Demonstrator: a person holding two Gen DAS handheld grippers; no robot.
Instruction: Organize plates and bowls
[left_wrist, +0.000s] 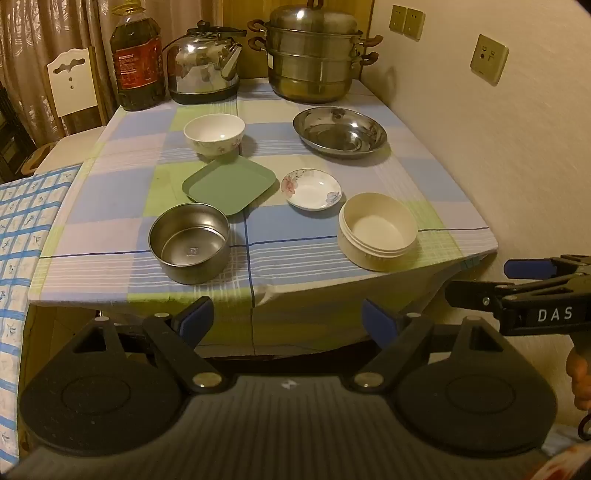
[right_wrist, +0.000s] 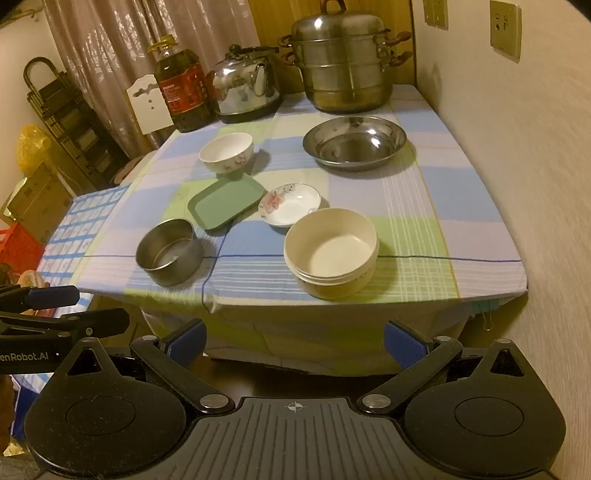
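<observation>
1. Steel bowl and wide steel basin: brushed to shiny metal.
2. Green tray: matt plastic.
3. Flowered saucer: glossy ceramic.
4. Checked tablecloth: woven cloth.

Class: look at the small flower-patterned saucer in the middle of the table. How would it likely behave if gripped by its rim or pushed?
The floral saucer looks like glazed ceramic, so probably stiff, slippery and breakable if dropped. Its shallow, low rim likely gives little to pinch. Pushed, it would probably slide on the checked tablecloth rather than tip or roll.
</observation>
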